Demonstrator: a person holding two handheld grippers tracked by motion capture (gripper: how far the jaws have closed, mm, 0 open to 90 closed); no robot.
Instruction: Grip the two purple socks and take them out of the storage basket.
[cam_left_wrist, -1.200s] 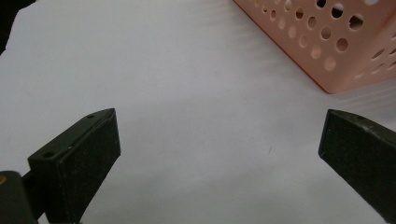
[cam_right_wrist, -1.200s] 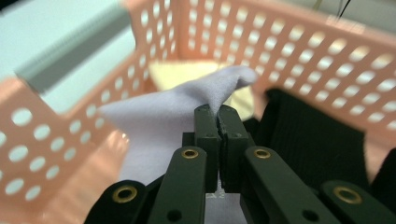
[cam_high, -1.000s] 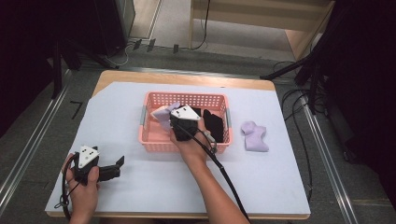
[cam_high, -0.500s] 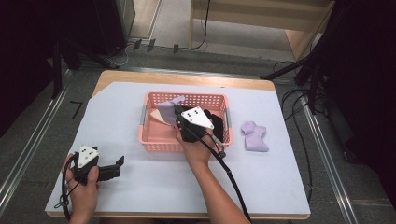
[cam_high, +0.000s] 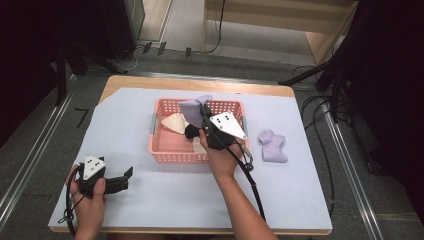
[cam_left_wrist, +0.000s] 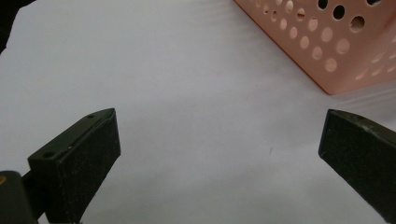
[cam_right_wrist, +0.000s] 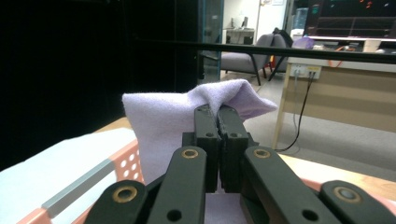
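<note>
My right gripper (cam_high: 202, 111) hangs over the pink basket (cam_high: 175, 155), shut on a fold of a lilac cloth (cam_high: 194, 105) that it holds above the basket's back wall. In the right gripper view the jaws (cam_right_wrist: 217, 112) pinch the lilac cloth (cam_right_wrist: 163, 121), which drapes down toward the basket rim (cam_right_wrist: 119, 165). A cream cloth (cam_high: 174, 122) and a black item (cam_high: 191, 131) lie inside the basket. My left gripper (cam_high: 125, 178) rests low at the table's front left. Its jaws (cam_left_wrist: 219, 130) stand wide open with nothing between them, and the basket corner (cam_left_wrist: 327, 42) is ahead to the right.
A second lilac cloth (cam_high: 272, 146) lies on the white table cover (cam_high: 300, 190) right of the basket. The right gripper's cable (cam_high: 252, 182) trails along the forearm. Dark stands and cables surround the table on the floor.
My right gripper has risen and moved toward the basket's back, lifting the lilac cloth out of it. The left gripper has stayed in place.
</note>
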